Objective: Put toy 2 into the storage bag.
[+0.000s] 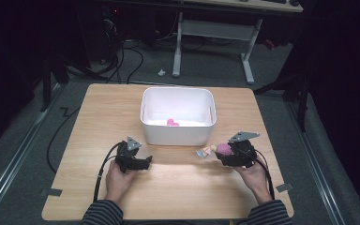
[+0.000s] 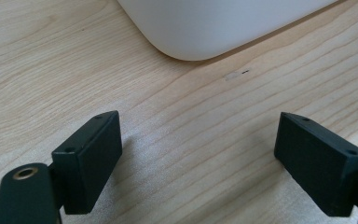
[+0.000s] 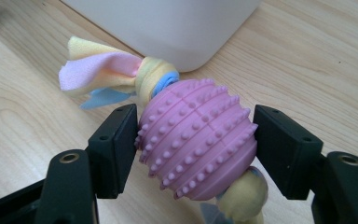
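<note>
The pink nubbed ball toy (image 3: 196, 138) with fleece tails sits clamped in the right hand-held gripper (image 3: 196, 144), at four o'clock from the white bin (image 1: 178, 133). At the bin's seven o'clock, the left hand-held gripper (image 2: 198, 156) gapes wide over bare worktop (image 2: 51, 70).

Probably a lab: dark room, floor cables (image 1: 126, 63), desk frame (image 1: 213, 42).
</note>
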